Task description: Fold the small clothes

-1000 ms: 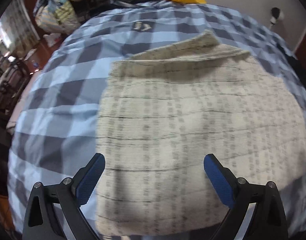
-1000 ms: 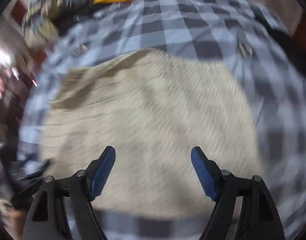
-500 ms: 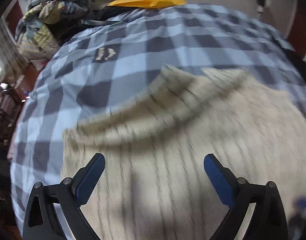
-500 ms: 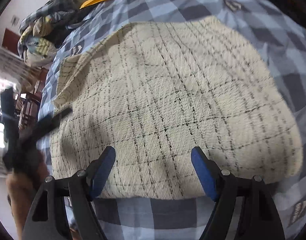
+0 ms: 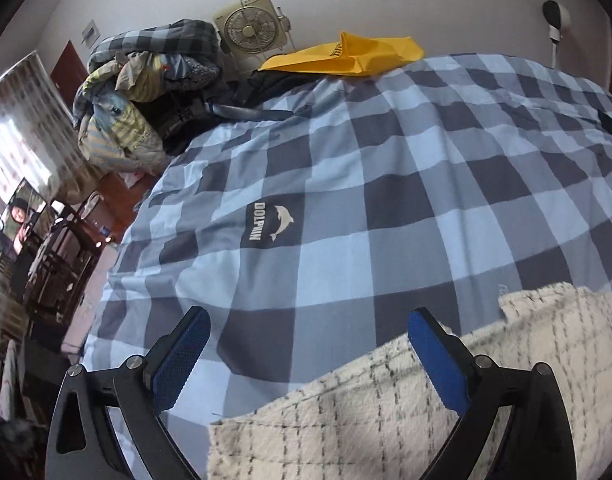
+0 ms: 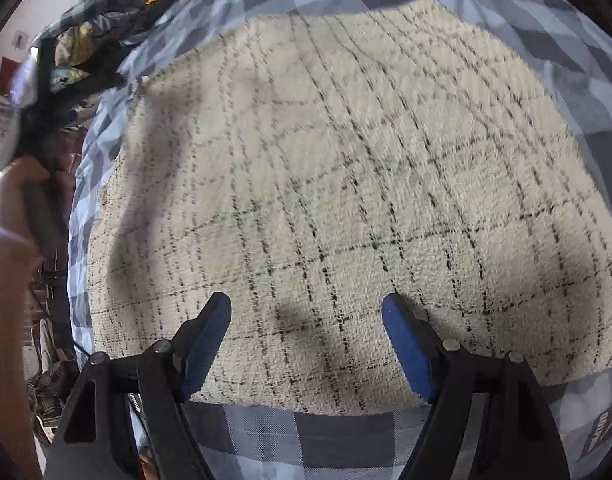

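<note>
A: Right wrist view: where does the garment (image 6: 346, 184) lie relative to the right hand-held gripper (image 6: 306, 316)?

B: Directly beneath and ahead. The cream checked garment lies flat on the bed (image 6: 297, 440), its near hem just in front of the wide, empty jaws.

A: And the left hand-held gripper (image 5: 306, 344)?

B: Also wide and empty, over bare bedcover. The garment sits to its lower right, one corner (image 5: 506, 300) just beyond the right finger.

A: Which hand is nearer?

B: The right, judging by its fingers above the cloth.

A: Room to move?

B: Open bedcover on every visible side; the clothes pile (image 5: 145, 92) and yellow bag (image 5: 346, 56) lie well apart.
</note>
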`<state>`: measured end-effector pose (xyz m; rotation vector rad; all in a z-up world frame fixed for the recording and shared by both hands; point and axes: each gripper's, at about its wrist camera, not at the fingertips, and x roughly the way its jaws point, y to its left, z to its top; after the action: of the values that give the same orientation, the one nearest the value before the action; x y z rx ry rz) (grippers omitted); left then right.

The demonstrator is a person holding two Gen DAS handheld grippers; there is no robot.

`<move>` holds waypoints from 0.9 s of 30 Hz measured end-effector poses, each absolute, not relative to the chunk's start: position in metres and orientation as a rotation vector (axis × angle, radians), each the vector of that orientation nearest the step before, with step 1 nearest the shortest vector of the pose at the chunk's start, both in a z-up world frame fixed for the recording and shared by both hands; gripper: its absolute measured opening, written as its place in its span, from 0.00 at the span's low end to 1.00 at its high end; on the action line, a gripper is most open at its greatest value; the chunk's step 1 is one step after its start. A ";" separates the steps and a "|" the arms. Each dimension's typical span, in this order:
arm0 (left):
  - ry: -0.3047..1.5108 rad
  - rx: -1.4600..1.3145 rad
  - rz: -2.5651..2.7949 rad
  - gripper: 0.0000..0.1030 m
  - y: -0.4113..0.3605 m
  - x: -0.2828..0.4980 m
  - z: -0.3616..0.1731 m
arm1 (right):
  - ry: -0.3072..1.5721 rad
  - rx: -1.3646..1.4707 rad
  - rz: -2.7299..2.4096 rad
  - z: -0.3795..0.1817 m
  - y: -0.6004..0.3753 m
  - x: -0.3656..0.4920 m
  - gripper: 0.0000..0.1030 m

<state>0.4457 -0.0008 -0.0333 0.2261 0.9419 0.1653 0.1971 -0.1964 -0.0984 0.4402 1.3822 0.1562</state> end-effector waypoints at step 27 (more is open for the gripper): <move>1.170 -0.093 -0.013 0.97 0.043 0.227 -0.109 | 1.281 0.146 0.251 -0.089 -0.136 0.204 0.73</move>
<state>0.2273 0.0426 -0.1092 -0.0926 1.1702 -0.0129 0.2040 -0.1357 -0.0889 0.1462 1.2813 0.2511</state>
